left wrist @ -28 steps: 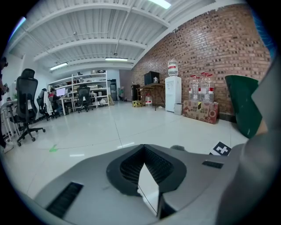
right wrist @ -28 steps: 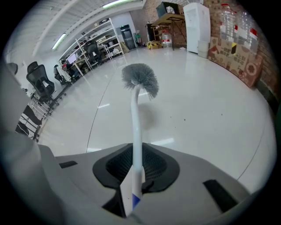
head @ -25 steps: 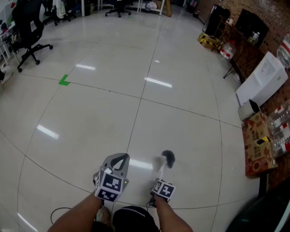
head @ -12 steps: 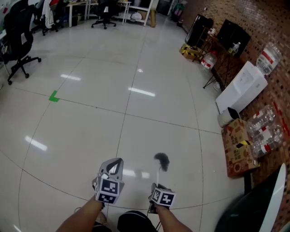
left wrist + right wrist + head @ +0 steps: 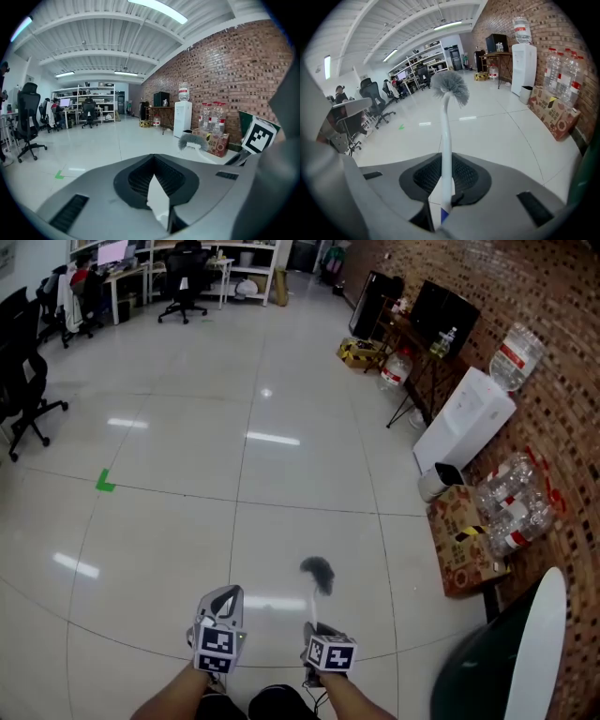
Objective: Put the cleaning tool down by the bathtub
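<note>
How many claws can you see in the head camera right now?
2. The left claw is low in the picture, empty; the right claw sits beside it, holding a brush.

Glossy white tile floor [image 5: 281, 381], brick wall [image 5: 553, 352]

Open office, desks [image 5: 127, 273], swivel chairs [image 5: 26, 395], water cooler [image 5: 464, 423]

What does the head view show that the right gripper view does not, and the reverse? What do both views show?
Only the head view shows the left gripper and the person's forearms. Only the right gripper view shows the jaws of the right gripper clamped on the white handle of the brush, and the ceiling lights. Both show the brush's grey head, the water dispenser and the cardboard box by the brick wall.
</note>
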